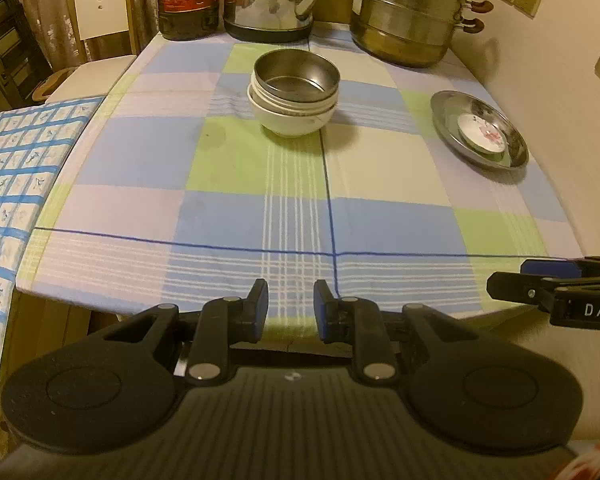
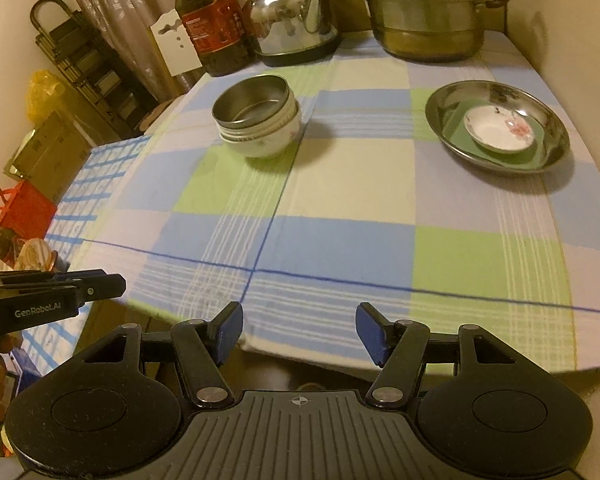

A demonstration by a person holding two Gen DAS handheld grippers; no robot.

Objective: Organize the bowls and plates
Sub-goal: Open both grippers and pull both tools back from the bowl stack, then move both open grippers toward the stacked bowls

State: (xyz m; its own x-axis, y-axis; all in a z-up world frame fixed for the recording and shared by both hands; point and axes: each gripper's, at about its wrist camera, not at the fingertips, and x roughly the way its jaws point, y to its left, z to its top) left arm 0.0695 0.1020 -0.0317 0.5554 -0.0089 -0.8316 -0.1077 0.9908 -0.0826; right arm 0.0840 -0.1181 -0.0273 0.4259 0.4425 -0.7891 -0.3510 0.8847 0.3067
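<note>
Both grippers are held empty at the counter's (image 1: pixel 380 184) near edge, left gripper (image 1: pixel 290 312) narrowly parted, right gripper (image 2: pixel 300 332) wider, while nested bowls (image 1: pixel 294 94) and steel plate (image 1: pixel 480 132) with small dish (image 2: pixel 500 132) appear sorted, so withdrawal seems called for.

1. A table covered by a blue, green and white checked cloth (image 2: pixel 340 236) is carrying everything.
2. A stack of white ceramic bowls topped by a steel bowl (image 2: pixel 258 120) is sitting toward the far left edge.
3. A round steel plate (image 2: pixel 556 136) is lying near the right edge.
4. A dark oil bottle (image 2: pixel 212 28), a steel kettle (image 2: pixel 296 20) and a stacked steel steamer pot (image 2: pixel 428 12) are standing along the far edge.
</note>
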